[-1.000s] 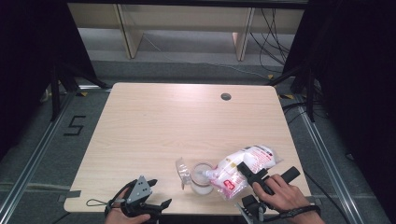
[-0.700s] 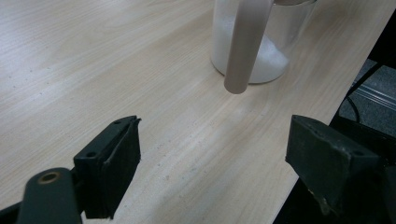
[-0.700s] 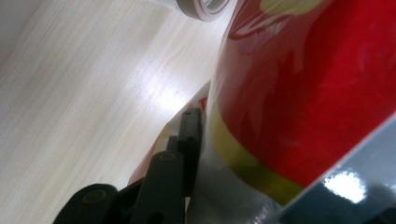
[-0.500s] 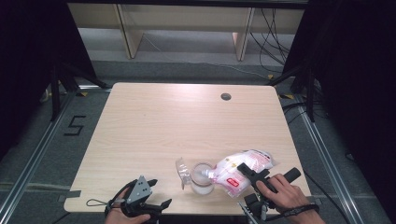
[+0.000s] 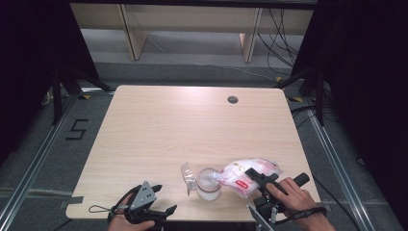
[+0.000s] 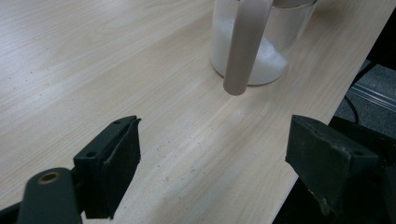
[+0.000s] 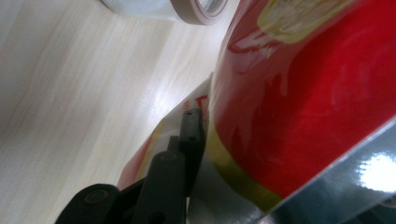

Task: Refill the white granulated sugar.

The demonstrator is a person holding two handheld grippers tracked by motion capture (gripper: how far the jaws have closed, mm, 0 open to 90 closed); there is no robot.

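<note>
A clear jar holding white powder stands near the table's front edge, its hinged lid swung open to the left. A white and red plastic bag lies tilted with its open end over the jar's mouth. My right gripper is shut on the bag's right part; in the right gripper view one black jaw presses the bag at the gripper. My left gripper rests open at the front edge, left of the jar. In the left gripper view the jar stands ahead of the open gripper.
The wooden table has a round cable hole at the back right. A metal floor rail runs along the table's right side, and shelving stands behind. The jar sits close to the front edge.
The bag has swung left and down in my right gripper, so its open end now reaches over the jar. The left gripper has stayed put.
</note>
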